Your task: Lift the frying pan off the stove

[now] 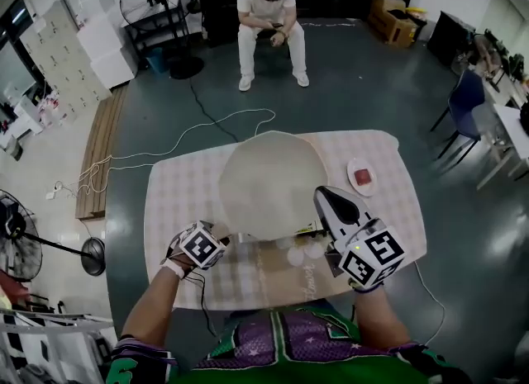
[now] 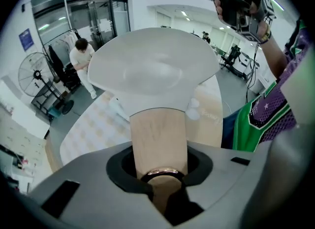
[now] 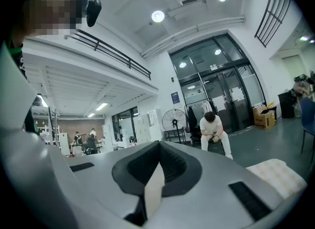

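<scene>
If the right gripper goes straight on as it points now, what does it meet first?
Nothing near: the right gripper points level, above the table; far off, probably the standing fan.

The frying pan (image 1: pixel 273 180) hung over the tabletop (image 1: pixel 182 201), its handle (image 2: pixel 158 139) in the left hand-held gripper (image 1: pixel 216 240); a small plate (image 1: pixel 362 176) lay to its right, and a seated person (image 1: pixel 271 23) was behind.

**What I can't make out**

From my head, the frying pan (image 1: pixel 273 180) covers whatever lies beneath it on the table (image 1: pixel 178 192). My left gripper (image 1: pixel 215 236) hides the grip there. In that gripper's own view the handle (image 2: pixel 158 134) vanishes between the jaws. The red thing on the small plate (image 1: pixel 362 177) is too small to name. A pale strip shows in my right gripper (image 3: pixel 153 171); I can't tell what it is.
</scene>
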Tool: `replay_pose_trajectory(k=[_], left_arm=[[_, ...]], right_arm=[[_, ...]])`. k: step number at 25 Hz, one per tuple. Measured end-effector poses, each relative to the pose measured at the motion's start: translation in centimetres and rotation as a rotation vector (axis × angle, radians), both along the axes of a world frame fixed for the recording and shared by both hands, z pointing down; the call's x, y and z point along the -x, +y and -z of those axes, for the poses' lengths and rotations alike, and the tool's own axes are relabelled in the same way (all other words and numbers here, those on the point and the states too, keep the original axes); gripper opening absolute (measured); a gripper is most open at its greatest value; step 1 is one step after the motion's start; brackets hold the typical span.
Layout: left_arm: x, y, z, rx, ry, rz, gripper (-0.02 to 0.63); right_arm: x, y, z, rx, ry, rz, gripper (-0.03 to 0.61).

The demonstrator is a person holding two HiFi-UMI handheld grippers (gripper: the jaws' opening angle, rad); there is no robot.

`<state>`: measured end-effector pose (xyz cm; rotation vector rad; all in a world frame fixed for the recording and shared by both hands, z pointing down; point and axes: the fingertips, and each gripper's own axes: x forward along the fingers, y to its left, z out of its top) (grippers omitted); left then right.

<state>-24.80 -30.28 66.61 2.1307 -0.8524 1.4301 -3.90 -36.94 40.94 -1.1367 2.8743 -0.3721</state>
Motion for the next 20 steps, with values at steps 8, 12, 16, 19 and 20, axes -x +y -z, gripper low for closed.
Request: replay_pose_trajectory(k=[8, 12, 16, 19, 20], left_arm=[[0.1, 4.0, 5.6, -0.189, 0.196, 0.199, 0.132], [0.1, 4.5, 8.7, -0.316, 0.280, 0.235, 0.131], [-0.7, 5.0, 11.3, -0.421, 0.380, 0.253, 0.131], [-1.4, 5.4, 14.3, -0.503, 0.421, 0.251, 0.130], [-1.7, 5.6, 15.6, -0.529, 0.425, 0.251, 0.131]], right_arm=[[-1.3, 4.2, 3.2, -0.048, 0.015, -0.083, 0.008], [-2.1, 6.7, 4.5, -0.086, 0.007, -0.126, 0.008], [-3.4, 9.2, 3.5, -0.089, 0.038, -0.176, 0.008], [-4.2, 10.6, 3.3, -0.077, 0.055, -0.194, 0.008], [-4.5, 10.8, 3.4, -0.072, 0.056, -0.196, 0.008]])
